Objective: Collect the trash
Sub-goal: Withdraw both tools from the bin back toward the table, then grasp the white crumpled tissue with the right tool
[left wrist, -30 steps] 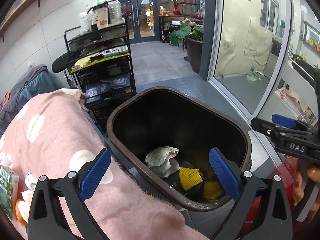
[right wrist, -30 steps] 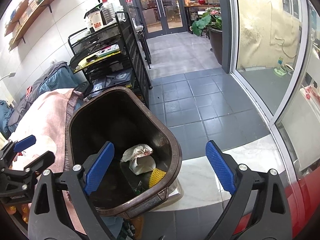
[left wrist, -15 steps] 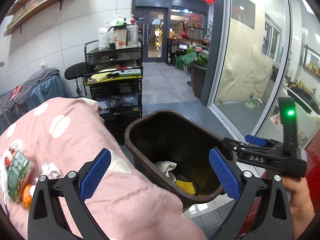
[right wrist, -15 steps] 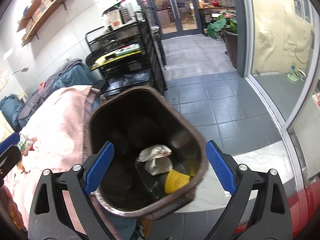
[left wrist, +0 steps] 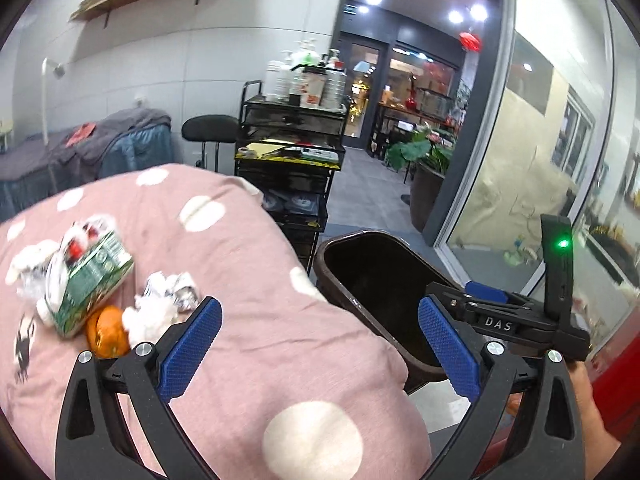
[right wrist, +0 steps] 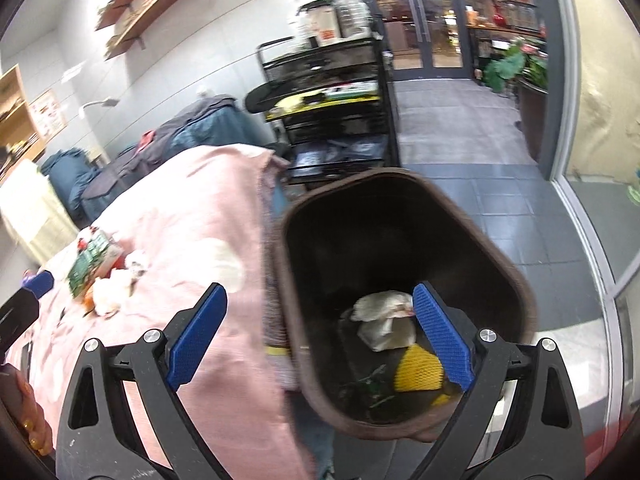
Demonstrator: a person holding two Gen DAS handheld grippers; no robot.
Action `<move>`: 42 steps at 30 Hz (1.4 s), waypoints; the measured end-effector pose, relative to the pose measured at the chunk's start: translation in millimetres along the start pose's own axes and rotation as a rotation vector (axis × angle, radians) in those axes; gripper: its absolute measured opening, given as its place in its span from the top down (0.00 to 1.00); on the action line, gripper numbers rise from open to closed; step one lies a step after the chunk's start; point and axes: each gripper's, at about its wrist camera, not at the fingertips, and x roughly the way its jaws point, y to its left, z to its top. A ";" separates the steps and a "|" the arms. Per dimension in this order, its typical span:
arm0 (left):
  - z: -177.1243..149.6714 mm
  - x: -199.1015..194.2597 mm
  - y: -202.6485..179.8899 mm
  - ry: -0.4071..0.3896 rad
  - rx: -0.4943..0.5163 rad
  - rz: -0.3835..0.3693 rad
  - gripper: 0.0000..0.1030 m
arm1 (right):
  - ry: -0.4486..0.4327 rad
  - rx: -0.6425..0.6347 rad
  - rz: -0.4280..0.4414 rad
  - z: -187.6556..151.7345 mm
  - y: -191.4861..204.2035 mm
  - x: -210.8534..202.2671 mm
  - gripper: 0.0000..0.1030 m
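While both the left gripper (left wrist: 318,344) and right gripper (right wrist: 320,332) gape empty, only the right wrist view reveals crumpled paper (right wrist: 384,318) inside the bin (right wrist: 516,280), at three o'clock of the pink blanket (right wrist: 208,216).

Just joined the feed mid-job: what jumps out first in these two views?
The pink polka-dot blanket fills the left wrist view, with a litter cluster at its left: a green carton, crumpled wrappers and an orange. Beside the blanket stands a dark brown bin, already holding crumpled paper and yellow foam netting. Both grippers are open and empty.
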 end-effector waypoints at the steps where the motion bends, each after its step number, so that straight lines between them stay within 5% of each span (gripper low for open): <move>1: -2.0 -4.0 5.5 -0.006 -0.019 0.000 0.06 | 0.002 -0.013 0.014 0.6 8.1 1.6 0.10; 11: -22.7 -56.3 65.5 -0.066 -0.066 0.175 0.06 | 0.009 -0.141 0.121 8.1 82.4 9.4 0.10; 25: -55.6 -75.6 151.2 0.053 -0.084 0.399 0.06 | 0.138 -0.352 0.272 4.1 187.6 41.6 0.10; 36: -53.0 -67.4 185.3 0.082 -0.168 0.338 0.06 | 0.315 -0.479 0.318 -7.2 244.5 88.9 0.10; 42: -46.4 -64.5 188.8 0.075 -0.161 0.326 0.06 | 0.414 -0.496 0.327 -10.2 267.9 123.7 0.27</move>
